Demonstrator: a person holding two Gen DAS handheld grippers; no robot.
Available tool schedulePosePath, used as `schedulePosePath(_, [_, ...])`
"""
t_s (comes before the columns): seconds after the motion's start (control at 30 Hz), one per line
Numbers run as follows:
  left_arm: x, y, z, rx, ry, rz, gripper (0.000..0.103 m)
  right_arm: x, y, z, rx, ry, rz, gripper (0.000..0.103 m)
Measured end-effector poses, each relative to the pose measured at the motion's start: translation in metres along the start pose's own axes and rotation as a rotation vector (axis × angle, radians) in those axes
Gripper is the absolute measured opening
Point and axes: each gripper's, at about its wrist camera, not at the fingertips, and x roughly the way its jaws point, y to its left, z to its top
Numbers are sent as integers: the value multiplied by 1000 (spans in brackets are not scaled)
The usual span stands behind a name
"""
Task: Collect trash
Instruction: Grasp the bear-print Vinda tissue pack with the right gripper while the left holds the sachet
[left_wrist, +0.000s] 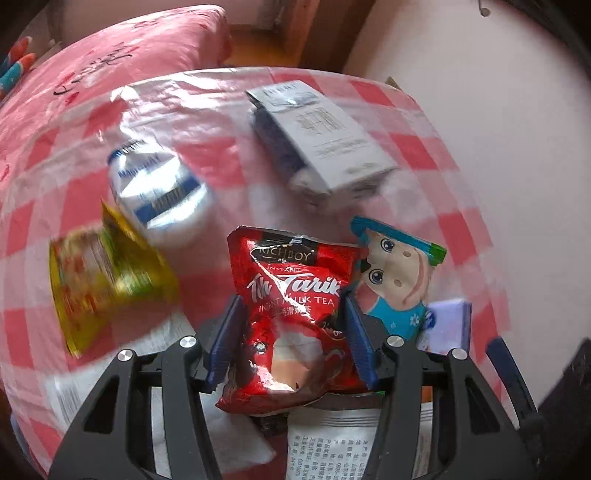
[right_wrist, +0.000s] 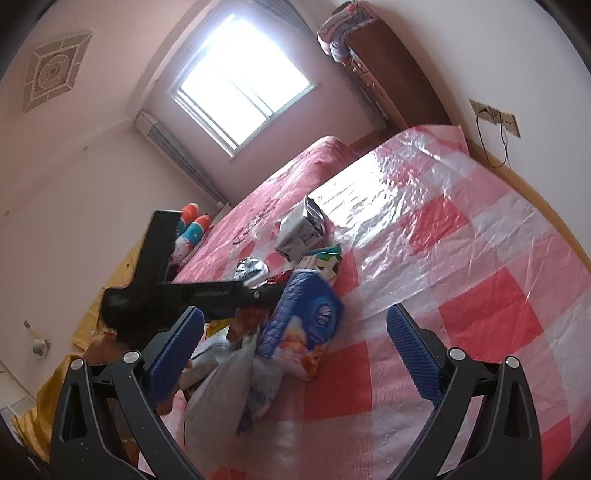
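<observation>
Two tongs (left_wrist: 291, 332); red tea packet (left_wrist: 295, 295)

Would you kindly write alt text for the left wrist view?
The left tool pinches a red milk tea sachet between its blue fingers above a pink checkered tablecloth. Around it lie a yellow wrapper, a blurred white bottle, a grey-white carton and a cartoon-face packet.

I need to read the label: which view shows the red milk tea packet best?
The left wrist view: the red milk tea packet sits large between the left gripper fingers, print readable. The right wrist view shows only a red sliver behind the blue pack.
</observation>
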Motion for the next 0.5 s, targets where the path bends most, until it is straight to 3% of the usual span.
schedulePosePath(0.27, [-5,-10,-20,39,-55,15,55,14,2,-2,-33,72,-70,98])
schedulePosePath(0.5, [-11,-19,-33,75,-125,56,50,28,1,-6,-49,128,-141,89])
